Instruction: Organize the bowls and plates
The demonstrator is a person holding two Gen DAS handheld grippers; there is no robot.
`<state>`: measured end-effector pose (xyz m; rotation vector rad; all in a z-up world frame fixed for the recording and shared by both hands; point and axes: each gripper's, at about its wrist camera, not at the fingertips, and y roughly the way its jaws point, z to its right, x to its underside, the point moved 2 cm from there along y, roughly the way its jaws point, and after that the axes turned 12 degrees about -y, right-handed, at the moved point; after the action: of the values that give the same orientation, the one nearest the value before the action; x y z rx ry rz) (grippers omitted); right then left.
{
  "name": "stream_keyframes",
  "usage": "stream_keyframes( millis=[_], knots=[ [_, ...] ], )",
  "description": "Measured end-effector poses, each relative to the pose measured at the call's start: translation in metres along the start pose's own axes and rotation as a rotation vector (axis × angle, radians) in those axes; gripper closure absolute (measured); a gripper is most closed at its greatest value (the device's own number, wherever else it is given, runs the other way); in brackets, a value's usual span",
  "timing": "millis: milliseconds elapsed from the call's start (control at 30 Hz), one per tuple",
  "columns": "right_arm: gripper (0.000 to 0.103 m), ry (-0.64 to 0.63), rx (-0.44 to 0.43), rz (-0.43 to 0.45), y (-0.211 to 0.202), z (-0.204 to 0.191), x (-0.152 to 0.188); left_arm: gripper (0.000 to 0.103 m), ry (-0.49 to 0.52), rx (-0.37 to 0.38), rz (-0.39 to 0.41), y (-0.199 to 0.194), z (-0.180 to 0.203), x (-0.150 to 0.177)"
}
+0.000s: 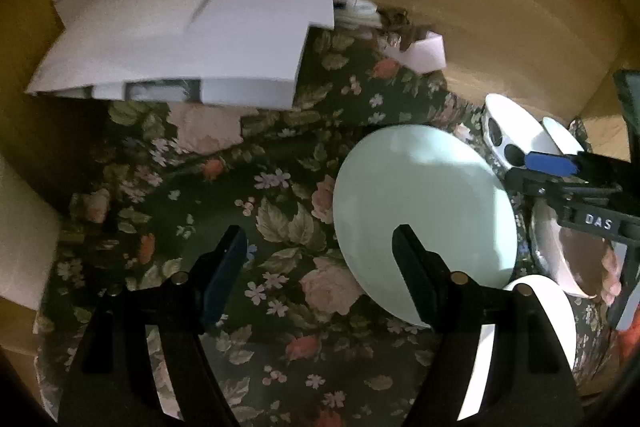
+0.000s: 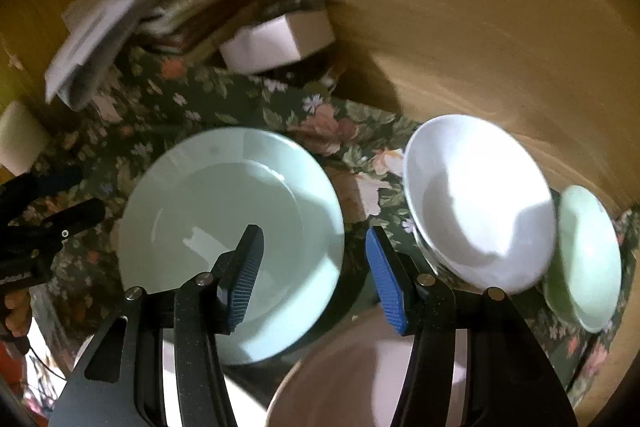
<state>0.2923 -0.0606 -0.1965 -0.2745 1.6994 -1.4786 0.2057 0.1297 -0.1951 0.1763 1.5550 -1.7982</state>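
A pale green plate (image 1: 420, 195) (image 2: 224, 227) lies flat on the floral tablecloth (image 1: 288, 163). My left gripper (image 1: 318, 249) hovers open over the cloth just left of the plate, its right finger over the plate's near rim and nothing between the pads. My right gripper (image 2: 314, 255) hangs open above the plate's right edge, gripping nothing. A white bowl (image 2: 480, 203) (image 1: 512, 123) sits right of the plate, with a small pale green bowl (image 2: 584, 259) beyond it. A pinkish bowl (image 2: 360, 367) (image 1: 576, 259) lies under the right gripper (image 1: 528, 169). The left gripper (image 2: 76, 195) shows at the left edge.
A white plate (image 1: 504, 347) lies near the front edge. A large white box (image 1: 180, 35) and a small white box (image 2: 276, 39) stand at the back with a heap of papers (image 2: 104, 31). A paper roll (image 2: 20, 139) sits left. A tan wall (image 2: 440, 27) bounds the table's far side.
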Motion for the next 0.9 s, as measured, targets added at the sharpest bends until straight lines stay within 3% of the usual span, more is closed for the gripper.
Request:
stream_keyframes(
  millis=[233,467,600,900],
  knots=[
    [0.054,-0.027,-0.015,-0.078,0.023,-0.001,-0.008,0.028,-0.011,0.002,-0.049,0.023,-0.004,0.002],
    [0.071,-0.016,-0.023,-0.142,0.043,0.001,-0.013,0.028,-0.015,0.014,-0.065,0.034,-0.009,0.006],
    [0.072,-0.011,-0.029,-0.140,0.043,0.001,-0.013,0.028,-0.015,0.019,-0.064,0.034,-0.013,0.007],
    [0.072,-0.043,-0.152,-0.125,0.050,-0.054,-0.027,0.028,-0.070,0.004,-0.055,0.017,-0.052,0.017]
  ],
)
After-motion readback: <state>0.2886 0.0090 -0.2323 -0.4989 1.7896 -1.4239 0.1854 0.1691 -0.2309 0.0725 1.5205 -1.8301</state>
